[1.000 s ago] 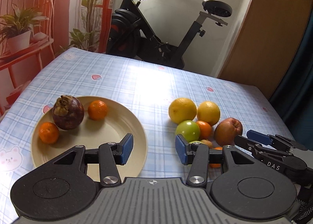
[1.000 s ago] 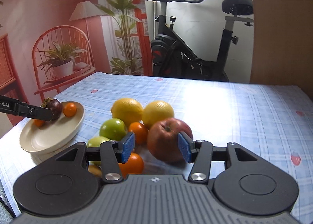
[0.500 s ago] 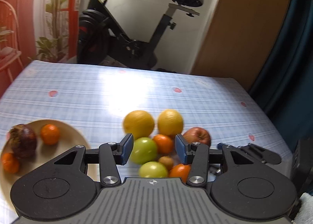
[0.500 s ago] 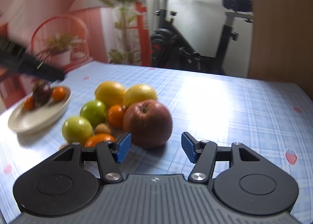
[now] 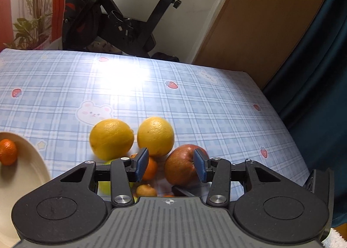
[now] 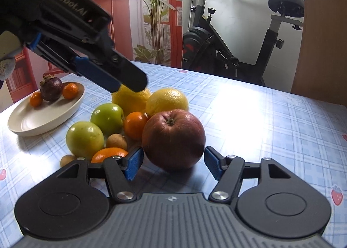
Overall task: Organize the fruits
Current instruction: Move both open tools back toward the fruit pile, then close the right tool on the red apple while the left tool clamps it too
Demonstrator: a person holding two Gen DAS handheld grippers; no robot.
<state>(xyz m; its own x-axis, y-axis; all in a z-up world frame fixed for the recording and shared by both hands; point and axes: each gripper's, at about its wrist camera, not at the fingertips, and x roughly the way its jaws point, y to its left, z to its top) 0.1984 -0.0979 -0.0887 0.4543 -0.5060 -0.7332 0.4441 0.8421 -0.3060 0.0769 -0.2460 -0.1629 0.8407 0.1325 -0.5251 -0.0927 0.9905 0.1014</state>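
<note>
a: item one — right claw (image 6: 173, 162)?
b: jaws wide, empty, flanking the near base of the red apple (image 6: 173, 137) without touching it, low over the desk (image 6: 271, 118).

a: left claw (image 5: 171, 166)?
b: also wide, holding nothing — raised above the fruit pile; its tip overlaps the rear lemon (image 6: 130, 99) in the right view.

a: pile contents?
b: two lemons at the back, second lemon (image 6: 167, 101) beside the first; two green apples (image 6: 106, 118); a tangerine (image 6: 135, 125) against the red apple; a longan (image 6: 116, 141) in the middle.

a: plate (image 6: 32, 122)?
b: cream, left of the pile, carrying a mangosteen (image 6: 51, 88) and two small tangerines.
</note>
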